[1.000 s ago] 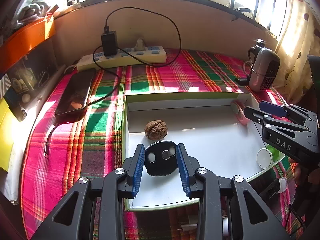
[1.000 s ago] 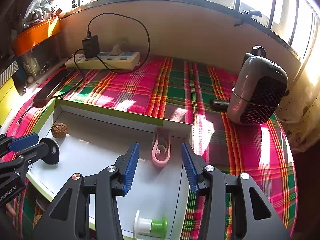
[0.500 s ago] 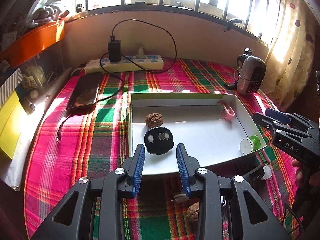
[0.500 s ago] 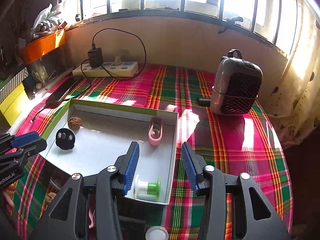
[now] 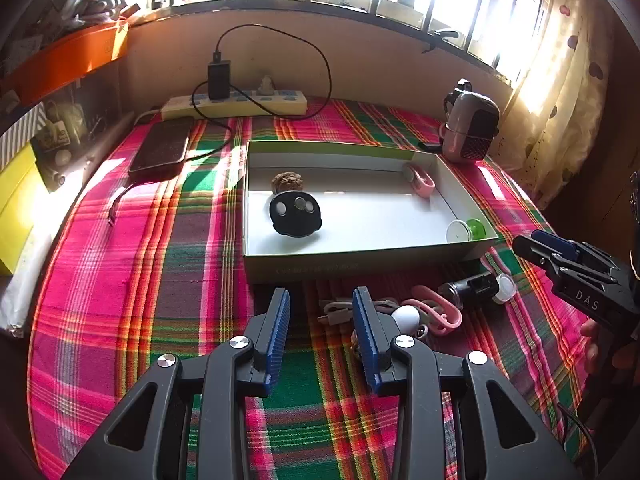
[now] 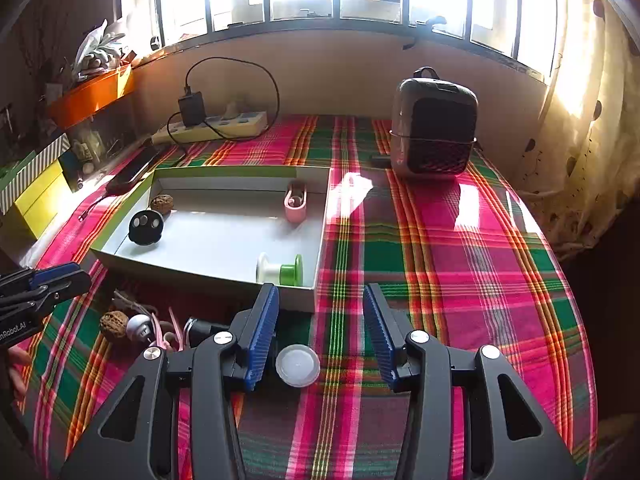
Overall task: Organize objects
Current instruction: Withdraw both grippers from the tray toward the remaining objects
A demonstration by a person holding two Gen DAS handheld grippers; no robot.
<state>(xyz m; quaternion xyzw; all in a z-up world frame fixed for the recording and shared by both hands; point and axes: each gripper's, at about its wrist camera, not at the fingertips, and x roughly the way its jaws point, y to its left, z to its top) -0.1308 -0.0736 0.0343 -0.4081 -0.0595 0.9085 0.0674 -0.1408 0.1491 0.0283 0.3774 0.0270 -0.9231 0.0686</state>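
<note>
Right wrist – spool (image 6: 279, 269) lies sideways, axis left-right.

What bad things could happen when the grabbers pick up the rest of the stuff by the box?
The leftovers lie tangled: the pink clip, white ball and walnut touch, so the open left gripper might drag several at once. The walnut is round and could roll away. The flat white lid between the right gripper fingers looks hard to pinch.

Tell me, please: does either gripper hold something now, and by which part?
Nothing is held. The left gripper and the right gripper are both open, with only tablecloth between their fingers.
</note>
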